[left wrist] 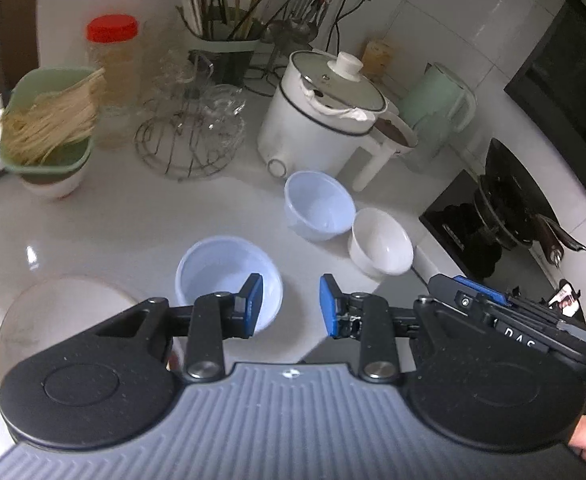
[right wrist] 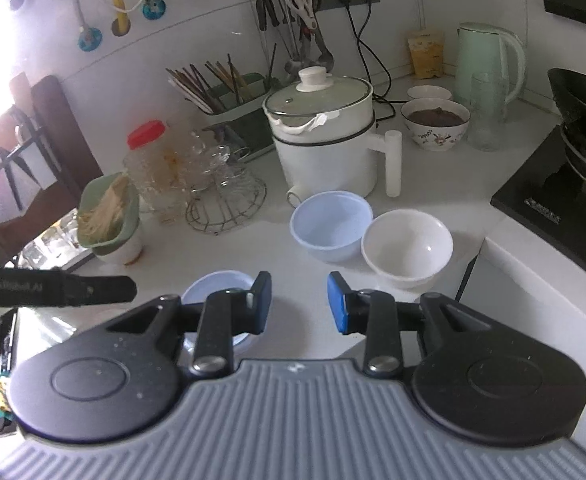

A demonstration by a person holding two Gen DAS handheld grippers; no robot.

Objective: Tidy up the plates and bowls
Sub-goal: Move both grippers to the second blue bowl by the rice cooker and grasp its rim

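White glossy stone countertop [left wrist: 93,216] carries everything. Round pale plate [left wrist: 65,320] lies left of the left gripper [left wrist: 289,306]'s fingers, partly hidden, blurred; likely ceramic. Two pale blue plastic bowls: nearest one [left wrist: 221,272] just ahead of the left finger, its rim partly behind it; other one [right wrist: 331,226] further ahead, touching the small white glazed ceramic bowl [right wrist: 407,248] ahead-right of the right gripper [right wrist: 299,304]. Both grippers spread wide, holding nothing. Plastic bowls probably light, slightly flexible; ceramic heavier, slick, chippable. Pinch each at the rim wall.
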